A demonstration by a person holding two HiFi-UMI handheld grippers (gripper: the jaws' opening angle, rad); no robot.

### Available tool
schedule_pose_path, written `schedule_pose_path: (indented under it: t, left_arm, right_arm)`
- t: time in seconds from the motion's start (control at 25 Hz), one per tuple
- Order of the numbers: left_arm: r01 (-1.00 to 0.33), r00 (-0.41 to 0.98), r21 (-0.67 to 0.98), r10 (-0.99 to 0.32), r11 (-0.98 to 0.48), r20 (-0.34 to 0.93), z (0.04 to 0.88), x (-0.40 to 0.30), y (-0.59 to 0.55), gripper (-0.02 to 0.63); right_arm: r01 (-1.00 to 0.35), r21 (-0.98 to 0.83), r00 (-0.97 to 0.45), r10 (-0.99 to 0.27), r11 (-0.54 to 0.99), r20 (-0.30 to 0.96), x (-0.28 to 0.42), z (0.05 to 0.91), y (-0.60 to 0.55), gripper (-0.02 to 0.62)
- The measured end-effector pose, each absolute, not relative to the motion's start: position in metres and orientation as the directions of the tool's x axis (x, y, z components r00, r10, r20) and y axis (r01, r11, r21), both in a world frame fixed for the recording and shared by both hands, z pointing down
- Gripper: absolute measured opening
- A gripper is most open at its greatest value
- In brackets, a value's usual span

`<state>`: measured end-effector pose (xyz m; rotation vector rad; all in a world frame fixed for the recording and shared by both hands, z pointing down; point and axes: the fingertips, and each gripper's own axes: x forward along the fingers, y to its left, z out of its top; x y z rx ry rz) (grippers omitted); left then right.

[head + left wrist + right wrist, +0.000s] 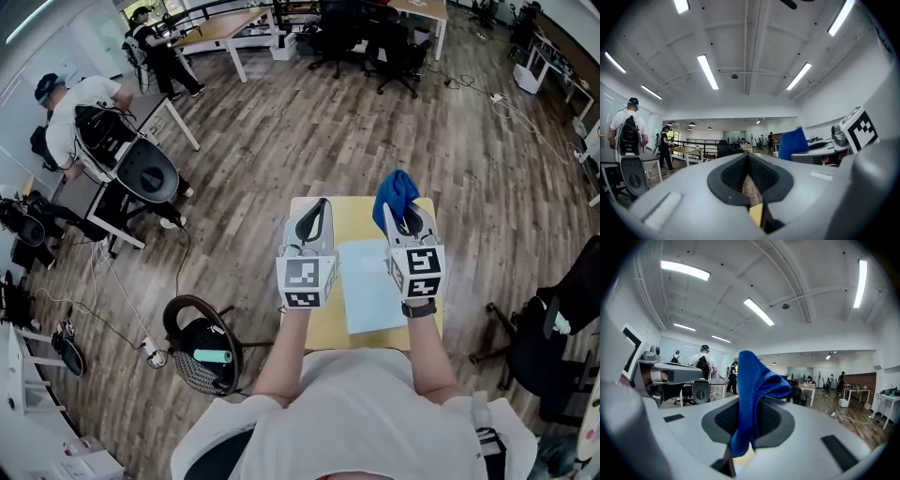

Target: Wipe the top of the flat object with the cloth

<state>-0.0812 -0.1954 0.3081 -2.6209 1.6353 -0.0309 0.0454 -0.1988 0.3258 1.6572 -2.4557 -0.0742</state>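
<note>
My right gripper (410,225) pinches the blue cloth (752,394) by its lower end (soft, light, surely floppy), my left gripper (319,208) is closed on nothing, and the flimsy-looking flat sheet (370,281) lies at six o'clock from the cloth on the yellow surface (361,220).

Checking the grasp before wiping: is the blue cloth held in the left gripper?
No, the blue cloth sits pinched in the right gripper's jaws.

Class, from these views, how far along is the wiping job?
Done: the blue cloth is clamped in the right gripper. In hand: it is held up in the air, off the pale flat sheet on the yellow table. Still to do: lower it and wipe the sheet's top. The left gripper is shut, empty.
</note>
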Motion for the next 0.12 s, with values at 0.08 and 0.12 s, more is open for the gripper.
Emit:
schedule_pose_path:
  t: [0.08,0.12]
  left_arm:
    - [-0.896,0.443,-0.049,-0.897,-0.442,-0.004,0.3118,-0.089,-0.1909,0.006]
    - [-0.895,0.444,-0.046,-0.896,-0.444,0.0,0.3136,-0.093,-0.1884,0.006]
  right_arm:
    - [-0.915,0.144,-0.36,-0.925,0.376,0.125,0.0377,0.328,-0.1944,0.064]
    - [-0.916,0.146,-0.358,-0.925,0.375,0.128,0.0337,0.3294,-0.1921,0.064]
